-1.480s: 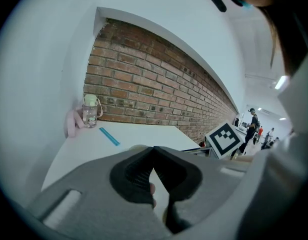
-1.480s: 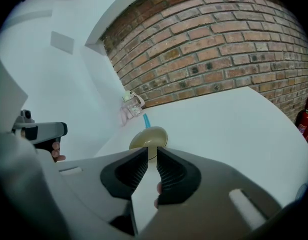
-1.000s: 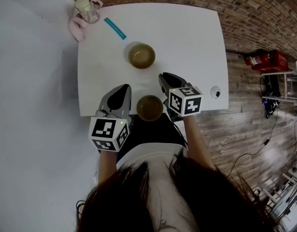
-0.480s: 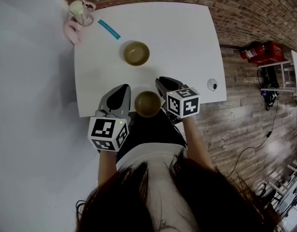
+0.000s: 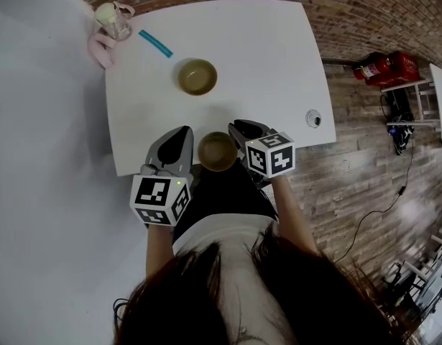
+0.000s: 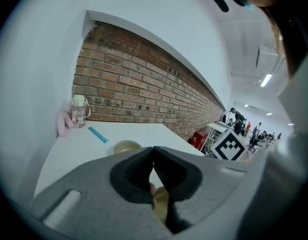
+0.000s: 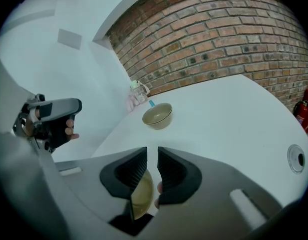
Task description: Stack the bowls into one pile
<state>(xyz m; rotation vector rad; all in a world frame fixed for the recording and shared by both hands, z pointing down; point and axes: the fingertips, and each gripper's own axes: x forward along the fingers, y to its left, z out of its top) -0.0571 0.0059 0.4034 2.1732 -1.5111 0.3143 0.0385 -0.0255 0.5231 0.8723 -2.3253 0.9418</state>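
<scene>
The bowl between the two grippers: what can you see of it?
The bowl is small, round and olive-brown, with a glossy surface like glazed ceramic, and it is empty. The right gripper has its jaws shut on the rim, holding the bowl open side up at the near edge of the table. Whether it touches the table cannot be told.

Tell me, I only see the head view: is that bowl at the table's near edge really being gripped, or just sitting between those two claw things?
Observer: Gripped, it seems. In the right gripper view, the right gripper's jaws pinch the near bowl's rim.
Operator: And the left one?
Observer: The left gripper view shows the left gripper's jaw tips touching, with the bowl's edge apparently caught just behind them.
</scene>
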